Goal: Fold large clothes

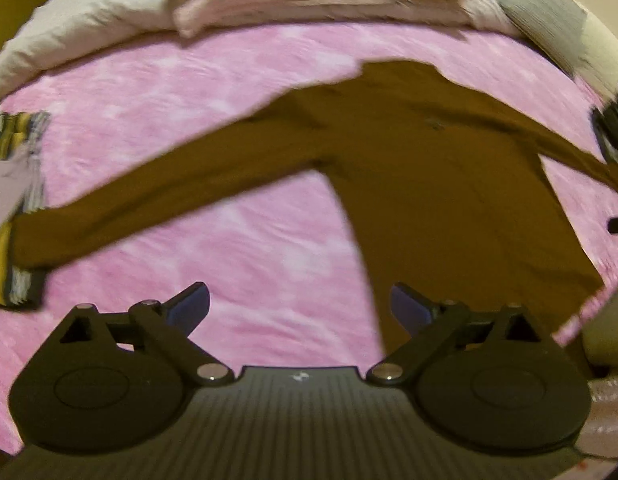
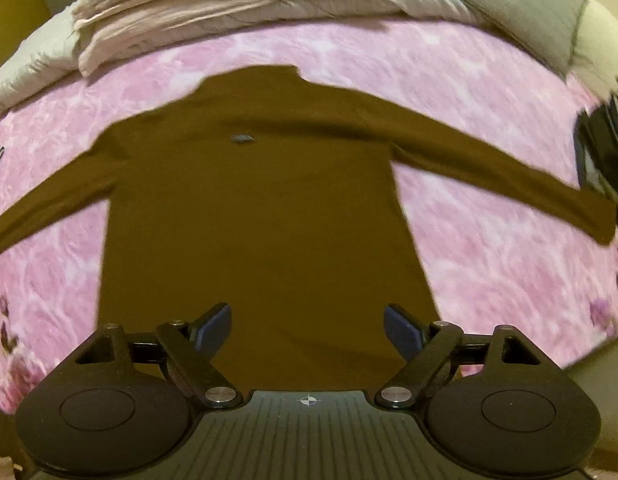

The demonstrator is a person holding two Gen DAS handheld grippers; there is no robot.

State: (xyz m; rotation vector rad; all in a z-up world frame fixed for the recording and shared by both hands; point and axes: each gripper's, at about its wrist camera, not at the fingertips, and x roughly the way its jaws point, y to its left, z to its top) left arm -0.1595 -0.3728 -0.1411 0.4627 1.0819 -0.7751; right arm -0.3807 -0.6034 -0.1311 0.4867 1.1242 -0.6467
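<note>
A brown long-sleeved shirt [image 2: 261, 216] lies flat on the pink bed [image 2: 489, 264], collar toward the far pillows [image 2: 213, 12], hem toward the cameras, its body running lengthwise away from them and sleeves spread out to either side. Both the left gripper [image 1: 299, 306] and right gripper [image 2: 307, 326] hover near the hem, fingers wide apart, holding nothing. Striped clothes [image 1: 13, 216] lie at the left sleeve end.

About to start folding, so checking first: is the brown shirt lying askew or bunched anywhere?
Nothing stands out. The brown shirt lies flat on the pink bedspread, sleeves spread to both sides, collar toward the pillows. Both tongs hover open, touching nothing.
</note>
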